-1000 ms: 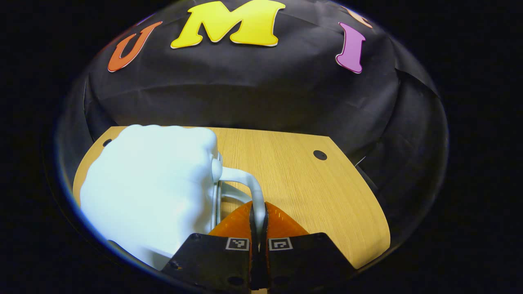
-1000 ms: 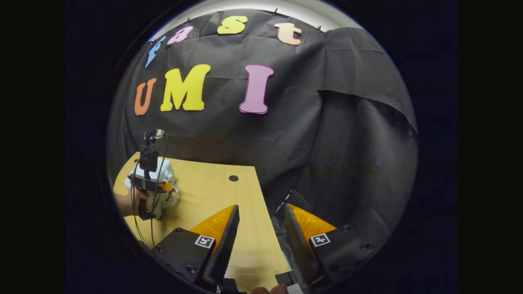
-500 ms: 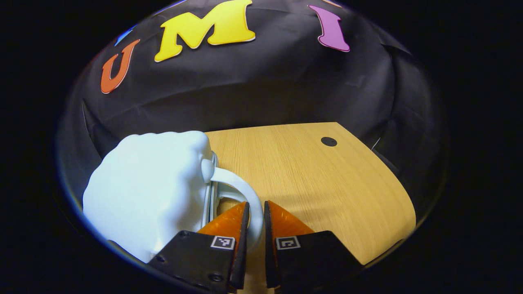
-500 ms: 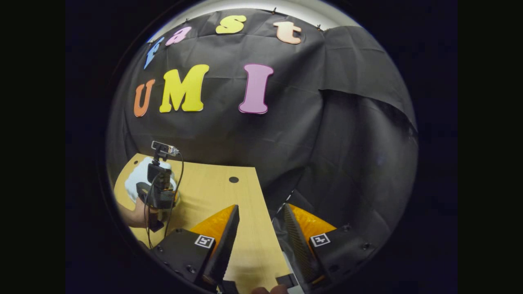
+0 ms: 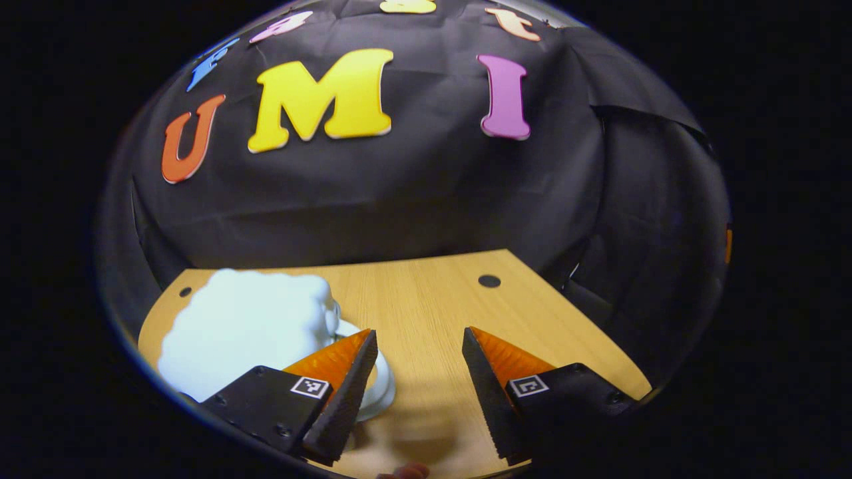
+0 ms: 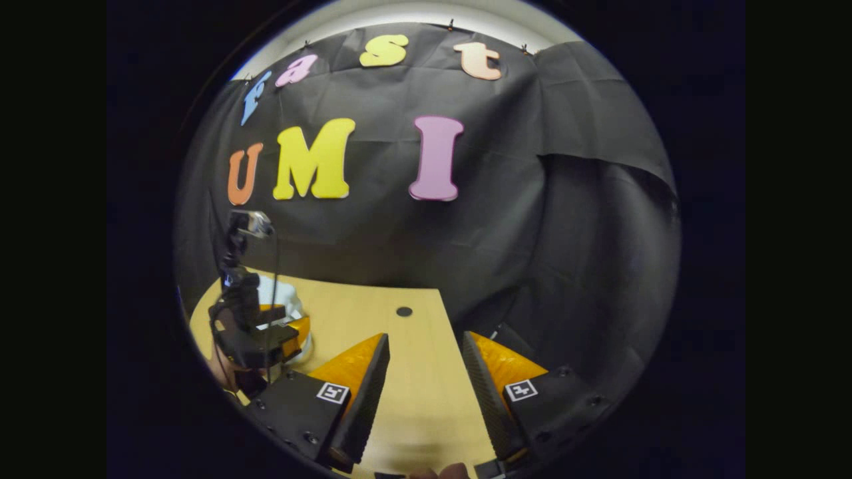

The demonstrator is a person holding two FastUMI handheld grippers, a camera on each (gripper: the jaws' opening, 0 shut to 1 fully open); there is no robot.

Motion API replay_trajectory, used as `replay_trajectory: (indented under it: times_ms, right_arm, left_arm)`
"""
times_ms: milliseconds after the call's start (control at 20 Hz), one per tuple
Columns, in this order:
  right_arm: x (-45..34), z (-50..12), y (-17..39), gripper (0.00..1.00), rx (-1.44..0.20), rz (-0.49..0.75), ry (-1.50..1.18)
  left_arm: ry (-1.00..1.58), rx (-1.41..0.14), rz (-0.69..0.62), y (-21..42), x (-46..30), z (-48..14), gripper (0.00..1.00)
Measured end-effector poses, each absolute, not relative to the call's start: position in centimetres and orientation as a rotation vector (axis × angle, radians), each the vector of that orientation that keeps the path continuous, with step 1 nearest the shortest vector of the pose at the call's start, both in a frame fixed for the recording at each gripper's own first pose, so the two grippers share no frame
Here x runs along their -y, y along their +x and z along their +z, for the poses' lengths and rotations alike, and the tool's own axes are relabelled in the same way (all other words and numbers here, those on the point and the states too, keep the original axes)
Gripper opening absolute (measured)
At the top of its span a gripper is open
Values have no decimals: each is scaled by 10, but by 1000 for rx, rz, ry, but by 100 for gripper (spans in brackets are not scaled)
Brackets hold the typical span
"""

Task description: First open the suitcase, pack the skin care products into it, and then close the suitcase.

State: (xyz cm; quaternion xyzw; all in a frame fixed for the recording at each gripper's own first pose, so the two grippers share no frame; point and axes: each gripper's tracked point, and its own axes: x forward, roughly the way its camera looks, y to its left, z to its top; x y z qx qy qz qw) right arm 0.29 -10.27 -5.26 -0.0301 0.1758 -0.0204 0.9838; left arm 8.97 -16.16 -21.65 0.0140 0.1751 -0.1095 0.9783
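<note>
A small white, cloud-shaped suitcase (image 5: 246,329) sits on the wooden table (image 5: 432,299) at the left, its curved white handle (image 5: 385,389) facing me. My left gripper (image 5: 418,332) is open; its left finger overlaps the handle in this view and nothing is between its fingers. In the right gripper view the left gripper (image 6: 293,318) hovers at the suitcase (image 6: 283,296), held by a hand (image 6: 219,366). Farther right, my right gripper (image 6: 425,336) is open over bare table (image 6: 399,372) and holds nothing.
The table has a small round hole (image 5: 489,281) near its back right corner, and its right edge (image 6: 449,332) drops off against the black cloth wall. The bare wood lies to the right of the suitcase.
My left gripper was shut on the suitcase handle; it has let go, opened wide and pulled back and up. The right gripper stayed open and barely shifted.
</note>
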Motion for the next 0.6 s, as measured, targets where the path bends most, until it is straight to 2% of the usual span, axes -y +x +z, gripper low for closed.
replay_trajectory:
  times_ms: [150, 300, 450, 600]
  right_arm:
    - [62, -27, 26, 67, -268, 38, -46]
    - [19, 8, 42, 67, -178, 110, -32]
    - [-15, 40, 51, 67, -97, 162, 9]
    - [-32, 53, 51, 67, -53, 157, 6]
  left_arm:
    - [-5, -202, -186, 81, 133, -131, 89]
    - [2, -108, -132, 71, 96, -71, 92]
    - [8, -56, -75, 57, 66, -29, 92]
    - [-8, -28, -41, 50, 45, -8, 92]
